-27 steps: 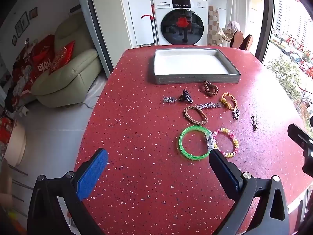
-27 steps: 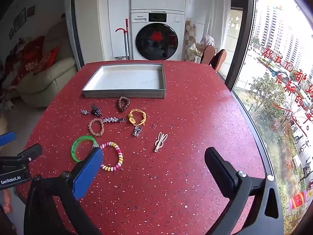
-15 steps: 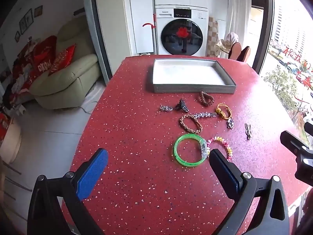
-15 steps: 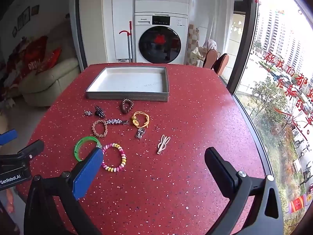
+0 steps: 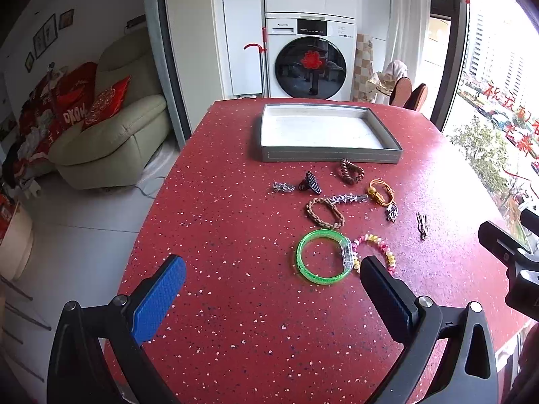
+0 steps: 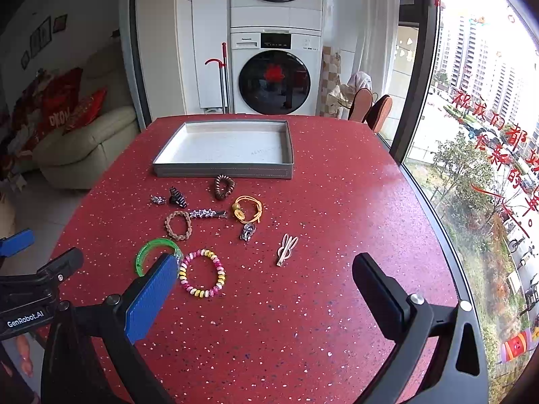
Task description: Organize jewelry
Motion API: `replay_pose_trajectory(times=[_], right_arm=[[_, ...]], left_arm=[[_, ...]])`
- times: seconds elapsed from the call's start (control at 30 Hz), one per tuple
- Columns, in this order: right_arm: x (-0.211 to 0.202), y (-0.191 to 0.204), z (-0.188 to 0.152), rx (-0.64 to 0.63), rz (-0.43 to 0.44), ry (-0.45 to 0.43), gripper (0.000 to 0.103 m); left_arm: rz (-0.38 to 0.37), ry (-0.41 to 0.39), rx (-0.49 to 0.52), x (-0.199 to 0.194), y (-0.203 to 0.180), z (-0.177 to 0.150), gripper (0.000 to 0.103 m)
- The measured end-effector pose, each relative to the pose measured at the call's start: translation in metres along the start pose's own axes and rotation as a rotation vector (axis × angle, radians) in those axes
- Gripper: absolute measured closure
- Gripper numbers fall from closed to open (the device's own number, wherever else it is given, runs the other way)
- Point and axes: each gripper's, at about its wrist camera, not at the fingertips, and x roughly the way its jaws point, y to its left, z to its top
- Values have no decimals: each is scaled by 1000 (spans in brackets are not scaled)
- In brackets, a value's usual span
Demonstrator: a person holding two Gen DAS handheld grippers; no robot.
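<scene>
Jewelry lay scattered on the red speckled tabletop point(image 6: 303, 320), none of it inside the shallow grey rectangular tray with a white floor point(image 6: 222, 171) at the far end. Just before the tray's near wall sat a brown coiled hair tie point(image 6: 224, 187). To its left were a black claw clip point(image 6: 177, 197) and a small silver charm point(image 6: 157, 199). Nearer the camera, a silver star-studded barrette point(image 6: 206, 213) touched a brown braided bracelet point(image 6: 178, 225), with an orange cord bracelet point(image 6: 247, 208) and a silver pendant point(image 6: 248, 231) to the right. A pale rabbit-shaped hair clip point(image 6: 286, 248) lay apart on the right. Closest in, a translucent green plastic bangle point(image 5: 321, 257) rested just beside a pink-and-yellow beaded bracelet point(image 6: 202, 273).

Left gripper point(image 5: 273, 277) hovered over bare tabletop, jaws spread wide, nothing between them. Right gripper point(image 6: 266, 271) likewise gaped wide and empty, its blue pad overlapping the bangle in view.
</scene>
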Motion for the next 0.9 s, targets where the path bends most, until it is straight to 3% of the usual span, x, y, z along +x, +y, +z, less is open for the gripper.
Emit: replay_pose_trajectory(times=[0.9], right_arm=[[-7, 5, 0, -8, 3, -16, 0]], left_arm=[[4, -10, 0, -8, 2, -3, 0]])
